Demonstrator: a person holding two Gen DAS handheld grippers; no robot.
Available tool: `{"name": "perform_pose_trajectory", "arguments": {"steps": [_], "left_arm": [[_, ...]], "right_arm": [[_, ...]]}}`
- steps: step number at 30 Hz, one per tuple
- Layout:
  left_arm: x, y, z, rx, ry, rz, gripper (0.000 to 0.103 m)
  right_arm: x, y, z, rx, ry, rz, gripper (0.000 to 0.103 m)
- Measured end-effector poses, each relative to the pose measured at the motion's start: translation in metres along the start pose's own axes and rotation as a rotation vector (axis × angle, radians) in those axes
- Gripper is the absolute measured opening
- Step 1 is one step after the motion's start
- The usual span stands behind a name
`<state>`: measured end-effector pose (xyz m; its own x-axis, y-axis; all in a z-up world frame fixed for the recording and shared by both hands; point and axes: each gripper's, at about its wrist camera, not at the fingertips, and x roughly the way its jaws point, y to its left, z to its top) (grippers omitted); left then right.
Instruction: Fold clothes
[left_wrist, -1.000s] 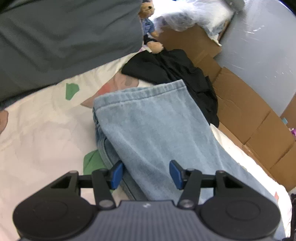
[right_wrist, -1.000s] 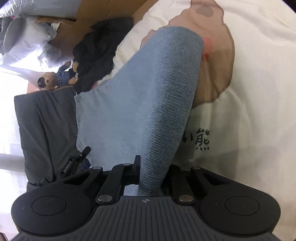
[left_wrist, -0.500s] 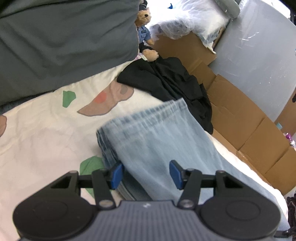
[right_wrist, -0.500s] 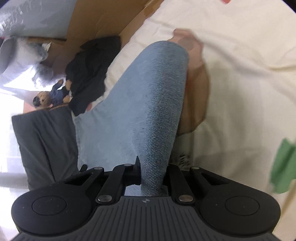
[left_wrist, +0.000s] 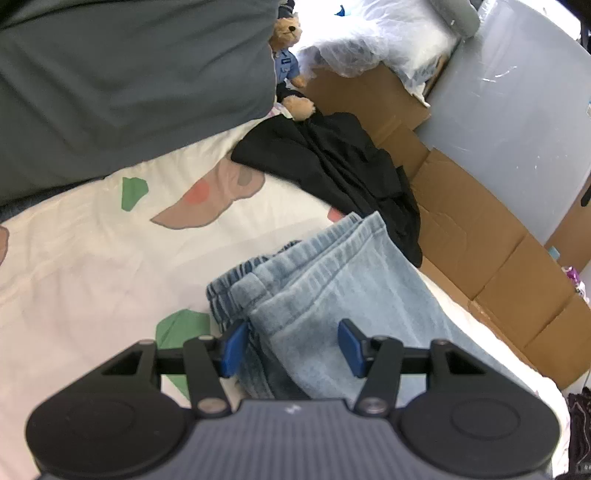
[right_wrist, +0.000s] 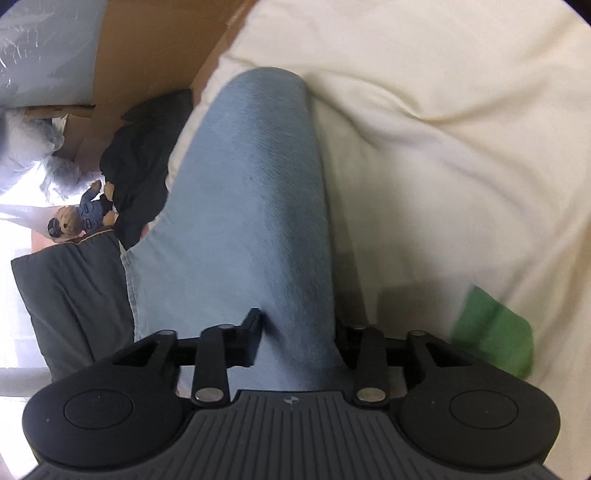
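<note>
The light-blue jeans (left_wrist: 332, 288) lie folded in layers on the bed sheet (left_wrist: 92, 258). Denim is soft, fairly heavy and drapes; grip through stacked layers near the waistband. The left gripper (left_wrist: 291, 347) has its fingers spread astride the waistband end. The right gripper (right_wrist: 299, 338) has its fingers parted around the folded leg, apparently without pinching. A black garment (left_wrist: 332, 173) lies just beyond.

Ahead, well beyond the fingertips: black garment (left_wrist: 332, 173) heaped on cream printed bedsheet (left_wrist: 74, 258). Farther ahead, teddy bear in blue uniform (left_wrist: 290, 70), touching that garment. Ahead-left: dark grey pillow (left_wrist: 129, 74). Right: flattened cardboard (left_wrist: 480, 236) along grey wall (left_wrist: 517, 110).
</note>
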<state>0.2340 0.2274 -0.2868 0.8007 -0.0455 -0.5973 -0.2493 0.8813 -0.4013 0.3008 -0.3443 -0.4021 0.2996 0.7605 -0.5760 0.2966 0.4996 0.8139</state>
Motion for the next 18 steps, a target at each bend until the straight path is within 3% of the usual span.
{"name": "perform_pose_trajectory", "arguments": {"steps": [1,8,11,13,15,18], "left_arm": [[0.000,0.000,0.000,0.000,0.002,0.000,0.057],[0.002,-0.001,-0.002,0.002,0.015,0.002,0.057],[0.003,-0.001,-0.003,0.003,0.021,0.003,0.057],[0.003,-0.002,-0.003,0.006,0.022,0.002,0.058],[0.003,-0.003,-0.003,0.011,0.023,-0.002,0.058],[0.003,-0.005,-0.004,0.018,0.023,-0.007,0.058]], "right_arm": [[0.000,-0.005,-0.004,0.003,0.010,0.009,0.049],[0.003,-0.018,-0.035,-0.023,0.043,0.057,0.053],[0.011,-0.002,-0.040,-0.109,0.107,-0.006,0.051],[0.011,0.010,-0.040,-0.153,0.110,-0.063,0.021],[0.007,0.015,-0.038,-0.156,0.112,-0.060,0.012],[-0.009,0.026,-0.036,-0.145,0.085,-0.065,0.010]]}}
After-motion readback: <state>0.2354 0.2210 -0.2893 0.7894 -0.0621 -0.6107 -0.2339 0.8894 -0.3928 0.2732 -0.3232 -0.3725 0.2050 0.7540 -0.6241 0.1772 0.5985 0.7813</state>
